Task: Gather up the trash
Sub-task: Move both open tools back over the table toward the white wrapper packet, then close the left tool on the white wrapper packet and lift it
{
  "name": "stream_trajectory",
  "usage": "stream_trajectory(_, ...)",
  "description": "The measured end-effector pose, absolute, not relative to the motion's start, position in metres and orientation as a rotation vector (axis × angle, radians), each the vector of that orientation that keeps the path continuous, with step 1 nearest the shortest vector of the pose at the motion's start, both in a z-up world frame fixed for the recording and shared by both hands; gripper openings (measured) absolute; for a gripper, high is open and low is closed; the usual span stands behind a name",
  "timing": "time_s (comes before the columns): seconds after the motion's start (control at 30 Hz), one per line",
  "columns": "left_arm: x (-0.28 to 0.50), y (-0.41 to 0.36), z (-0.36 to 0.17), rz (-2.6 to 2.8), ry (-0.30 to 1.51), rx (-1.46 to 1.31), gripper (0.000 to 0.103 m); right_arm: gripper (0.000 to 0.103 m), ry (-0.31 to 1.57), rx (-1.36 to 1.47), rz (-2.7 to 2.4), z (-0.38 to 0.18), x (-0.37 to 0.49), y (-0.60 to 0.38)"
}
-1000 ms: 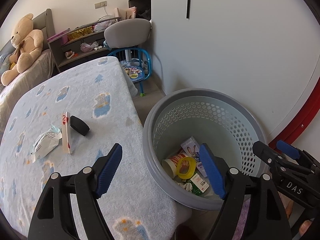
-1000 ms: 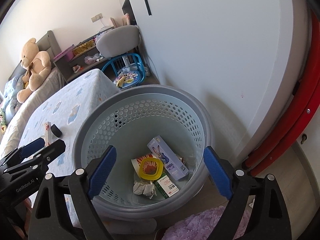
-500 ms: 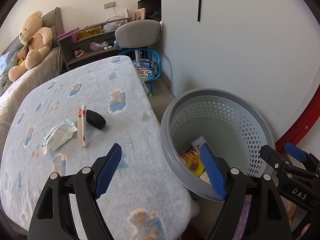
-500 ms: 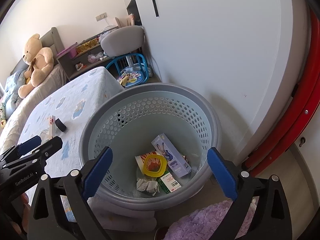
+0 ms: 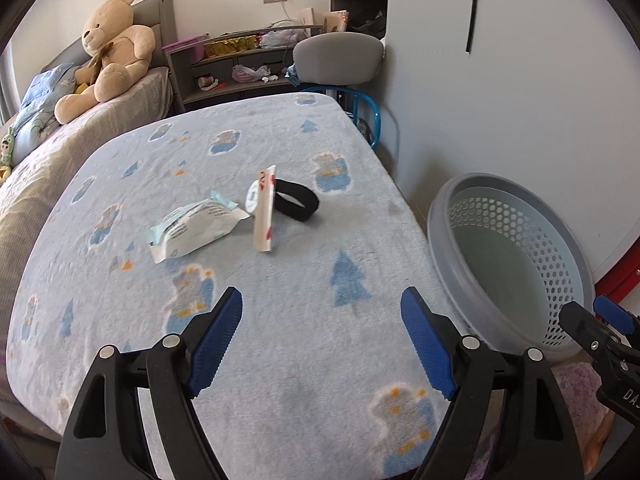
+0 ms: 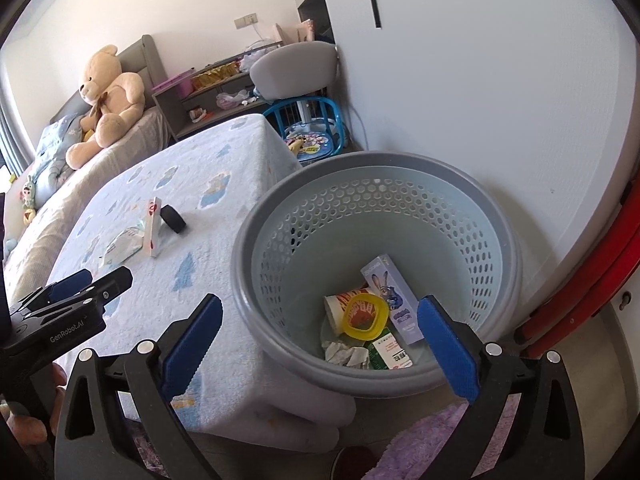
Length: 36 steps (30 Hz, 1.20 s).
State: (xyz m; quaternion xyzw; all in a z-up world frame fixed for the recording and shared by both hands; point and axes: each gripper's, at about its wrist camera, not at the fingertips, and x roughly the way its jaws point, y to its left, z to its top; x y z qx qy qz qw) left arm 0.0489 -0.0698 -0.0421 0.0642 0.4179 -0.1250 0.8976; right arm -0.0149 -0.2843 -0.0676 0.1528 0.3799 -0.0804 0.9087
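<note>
A: Entry one, the bed top, listed left to right?

B: Blue printed blanket (image 5: pixel 304 208). On it, a crumpled white-and-blue wet-wipe packet (image 5: pixel 192 230); just beside its right end, a playing-card box (image 5: pixel 265 210) standing on edge with red hearts on its side; touching that on the right, a black band (image 5: pixel 298 200) lying as a loop.

A: Position against the left gripper (image 5: pixel 322 338)?

B: All three lie beyond its tips and a little left of centre, apart from the blue pads (image 5: pixel 214 338). Jaws stand apart over bare blanket, nothing between them.

A: Entry two, the bin?

B: Grey perforated basket (image 6: pixel 472 216) on the floor against the white wall, touching the bed's corner. Contents, left to right: crumpled white tissue (image 6: pixel 346 353), paper cup (image 6: pixel 340 305) on its side, yellow ring lid (image 6: pixel 366 317) lying over the cup, green-and-white carton (image 6: pixel 390 354), purple box with a cartoon rabbit (image 6: pixel 390 296).

A: And the right gripper (image 6: pixel 320 344)?

B: Jaws spread wide, empty. It hangs above the basket's near rim; the trash in the basket shows between its pads, lower down and untouched.

A: Other stock?

B: Teddy bear (image 5: pixel 110 46) at the headboard, a grey chair (image 5: pixel 336 60) by the shelving, a purple rug (image 6: pixel 424 444) under the right gripper.
</note>
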Motion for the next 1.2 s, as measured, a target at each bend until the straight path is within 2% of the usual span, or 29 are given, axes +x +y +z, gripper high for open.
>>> stream_trajectory(0.33,0.074,0.003,-0.052,-0.179,0.861,0.151,0.078,0.096,0.793,0.278,-0.078,-0.063,-0.004,-0.237)
stream_trajectory(0.6,0.125,0.047,-0.058,-0.243,0.898,0.171,0.078,0.096,0.824,0.302,-0.023,-0.068,0.019,-0.214)
stream_trajectory(0.93,0.189,0.05,-0.071,-0.397,0.935,0.254,0.078,0.096,0.871,0.289,0.021,-0.079,0.043,-0.195)
stream_trajectory(1.2,0.212,0.039,-0.086,-0.47,0.958,0.332,0.078,0.096,0.88,0.302,0.025,-0.08,0.049,-0.202)
